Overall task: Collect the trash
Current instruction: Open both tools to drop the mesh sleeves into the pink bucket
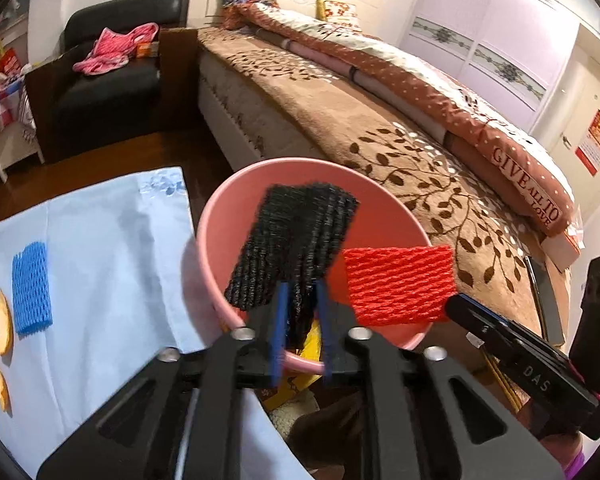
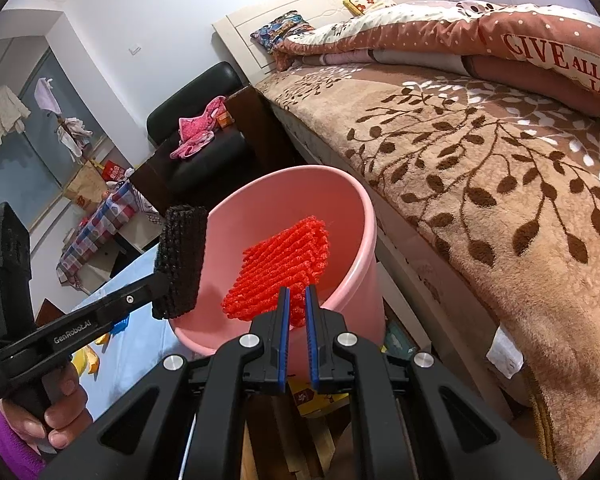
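Blue net (image 1: 32, 288): I see it flat on the pale cloth (image 1: 112, 248) at far left, orange peels (image 1: 2, 324) beside it, both uncollected.
Left gripper (image 1: 302, 300): I have it pinched tight on the black foam net (image 1: 296, 240), long axis running up and away from the fingers.
Pink bin (image 1: 216, 208): its mouth lies directly ahead of and under both nets, beside the bed (image 1: 380, 128).
Right gripper (image 2: 296, 300): I have it clamped on one edge of the red foam net (image 2: 280, 264), which hangs over the bin's opening.
Nearer: I judge both about equally placed; simply letting go should drop each net in.
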